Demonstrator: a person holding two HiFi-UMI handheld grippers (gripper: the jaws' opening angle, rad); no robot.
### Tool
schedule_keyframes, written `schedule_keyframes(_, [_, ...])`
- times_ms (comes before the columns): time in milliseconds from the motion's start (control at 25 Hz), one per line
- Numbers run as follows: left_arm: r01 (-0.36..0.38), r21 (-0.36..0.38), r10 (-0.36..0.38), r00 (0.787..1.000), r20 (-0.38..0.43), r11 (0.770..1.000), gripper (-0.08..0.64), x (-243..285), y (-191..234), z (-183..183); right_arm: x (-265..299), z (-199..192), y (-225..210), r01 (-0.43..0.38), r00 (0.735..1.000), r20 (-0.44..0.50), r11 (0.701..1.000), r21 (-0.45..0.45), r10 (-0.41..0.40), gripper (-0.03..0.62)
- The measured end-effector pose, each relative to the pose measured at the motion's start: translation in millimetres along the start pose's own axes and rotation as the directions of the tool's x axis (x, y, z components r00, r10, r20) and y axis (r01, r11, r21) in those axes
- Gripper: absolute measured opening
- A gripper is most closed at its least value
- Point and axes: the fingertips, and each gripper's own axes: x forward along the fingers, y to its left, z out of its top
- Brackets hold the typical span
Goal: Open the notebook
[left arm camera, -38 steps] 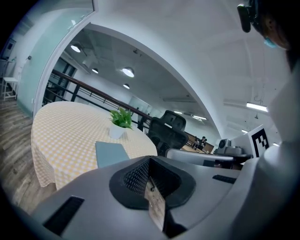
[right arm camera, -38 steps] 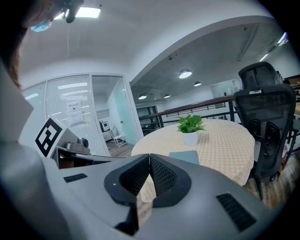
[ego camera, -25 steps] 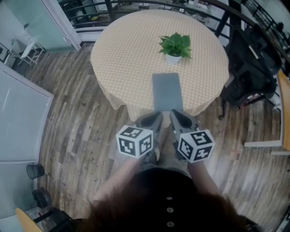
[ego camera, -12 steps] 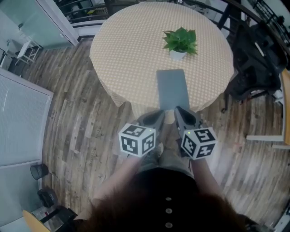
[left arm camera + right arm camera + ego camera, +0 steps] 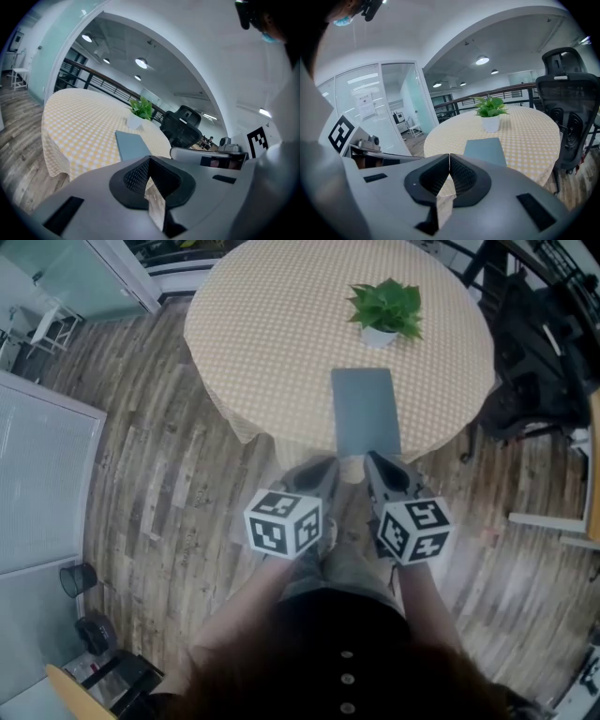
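A closed grey-blue notebook point(image 5: 366, 411) lies flat on the round table point(image 5: 272, 324), near its front edge. It also shows in the left gripper view point(image 5: 131, 144) and the right gripper view point(image 5: 486, 150). My left gripper point(image 5: 326, 468) and right gripper point(image 5: 373, 461) hang side by side just short of the table's near edge, both pointing at the notebook and apart from it. In each gripper view the jaws meet tip to tip with nothing between them: left gripper point(image 5: 149, 161), right gripper point(image 5: 449, 157).
A small potted plant point(image 5: 386, 307) in a white pot stands on the checked tablecloth just beyond the notebook. A black office chair point(image 5: 544, 352) stands to the table's right. Wood flooring surrounds the table; a glass partition is at the left.
Both grippers have drifted slightly forward toward the table edge, and the table and notebook sit a little higher in the head view. Jaws stay shut.
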Motion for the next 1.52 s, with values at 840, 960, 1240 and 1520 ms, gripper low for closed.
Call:
schedule_keyframes(840, [0.018,-0.057,-0.023,0.996,-0.089,0.998,0.011,26.3,35.0,-40.6,47.4,-42.5,-1.1,-0.006,0.987,-0.154,0.959,-0.282,-0.039,0.015])
schedule_keyframes(960, [0.019,-0.072,-0.027,0.995,-0.1,0.997,0.011,32.5,38.6,-46.5,57.3,-52.1,0.1,-0.028,0.982,-0.187,0.957,-0.289,-0.028,0.025])
schedule_keyframes(1240, [0.012,-0.088,-0.024,0.99,-0.139,0.996,0.011,39.2,47.2,-58.2,75.0,-72.5,3.5,-0.058,0.964,-0.261,0.912,-0.407,-0.056,0.101])
schedule_keyframes(1520, [-0.01,-0.092,-0.006,0.985,-0.173,0.996,0.011,42.7,62.9,-69.4,89.6,-81.4,2.2,-0.056,0.951,-0.285,0.84,-0.54,-0.12,0.109])
